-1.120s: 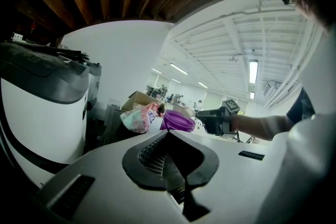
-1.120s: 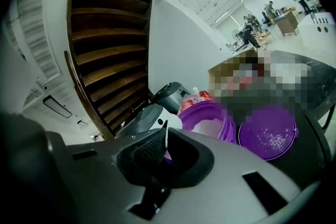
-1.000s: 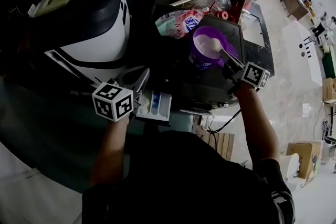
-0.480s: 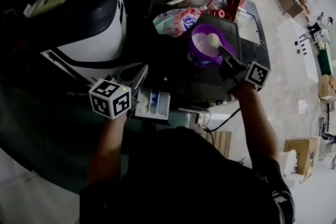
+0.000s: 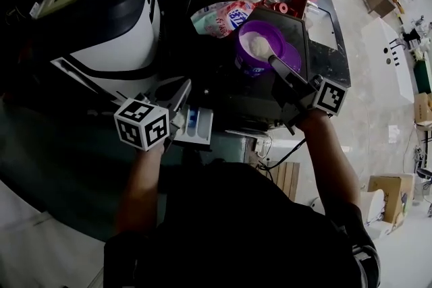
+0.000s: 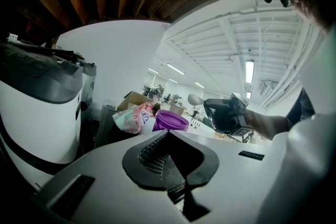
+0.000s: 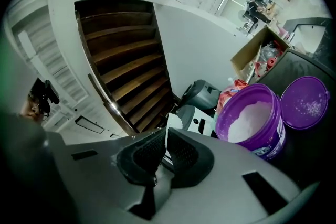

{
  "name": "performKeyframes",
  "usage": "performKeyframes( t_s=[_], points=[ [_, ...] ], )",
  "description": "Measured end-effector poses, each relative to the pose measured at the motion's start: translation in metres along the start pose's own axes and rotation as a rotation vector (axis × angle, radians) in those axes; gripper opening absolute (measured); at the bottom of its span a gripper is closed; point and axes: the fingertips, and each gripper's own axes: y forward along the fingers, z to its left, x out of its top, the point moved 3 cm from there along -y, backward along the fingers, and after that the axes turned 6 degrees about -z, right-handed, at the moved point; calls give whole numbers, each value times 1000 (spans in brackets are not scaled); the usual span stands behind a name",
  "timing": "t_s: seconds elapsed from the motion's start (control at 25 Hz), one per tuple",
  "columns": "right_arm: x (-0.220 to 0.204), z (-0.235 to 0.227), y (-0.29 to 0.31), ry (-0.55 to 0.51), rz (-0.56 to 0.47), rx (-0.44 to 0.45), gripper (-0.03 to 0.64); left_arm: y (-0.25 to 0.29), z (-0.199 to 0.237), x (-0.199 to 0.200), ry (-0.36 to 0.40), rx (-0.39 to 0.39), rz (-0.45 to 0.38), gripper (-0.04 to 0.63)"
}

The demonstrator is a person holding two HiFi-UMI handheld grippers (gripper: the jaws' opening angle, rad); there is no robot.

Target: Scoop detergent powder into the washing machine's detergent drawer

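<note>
My tub point(image 7: 265, 139) is purple, its lid point(image 7: 304, 102) too, the powder point(image 7: 252, 118) white. The scoop point(image 7: 172, 124) in my right tongs point(image 7: 165, 138) looks white, I think. My left tongs point(image 6: 169, 138) have dark grey pads point(image 6: 151, 157); their cube point(image 5: 142, 125) carries black-and-white squares. The drawer point(image 5: 197, 126) is white with blue. The bag point(image 5: 219, 17) is pink and teal.

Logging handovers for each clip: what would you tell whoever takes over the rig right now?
Left gripper: fingers shut, nothing between them, beside the open drawer.
Right gripper: shut on the scoop, which holds powder above the open tub; the lid lies beside the tub.
Done: drawer out, scoop loaded.
To do: carry the scoop to the drawer and tip it in.
</note>
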Motion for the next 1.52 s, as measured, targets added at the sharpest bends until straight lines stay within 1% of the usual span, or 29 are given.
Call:
performKeyframes(
  t_s=[0.32, 0.56, 0.72, 0.84, 0.92, 1.04, 1.16, 1.28, 1.36, 1.52],
  points=[
    [-34, 2, -16, 59, 48, 45, 21, -8, -16, -22, -16, 57, 50, 8],
    [-56, 2, -25, 82, 85, 88, 21, -22, -30, -51, -37, 132, 94, 8],
    [-81, 5, -26, 94, 126, 132, 21, -32, -48, -70, -32, 158, 133, 8],
    [-106, -1, -27, 117, 166, 123, 21, -41, -54, -79, -32, 179, 149, 8],
    [-121, -5, -26, 151, 181, 108, 21, -49, -51, -81, -37, 196, 153, 9],
    [-145, -3, -22, 175, 201, 105, 21, -62, -41, -86, -54, 212, 150, 9],
    [-172, -3, -19, 204, 221, 79, 21, -73, -30, -95, -75, 209, 154, 8],
    [-195, 4, -9, 244, 219, 87, 21, -87, -16, -104, -91, 207, 164, 8],
    [-211, 4, -1, 274, 221, 74, 21, -96, -2, -109, -103, 215, 163, 9],
    [-240, 5, 13, 273, 251, 67, 21, -113, 15, -125, -139, 214, 177, 8]
  ],
)
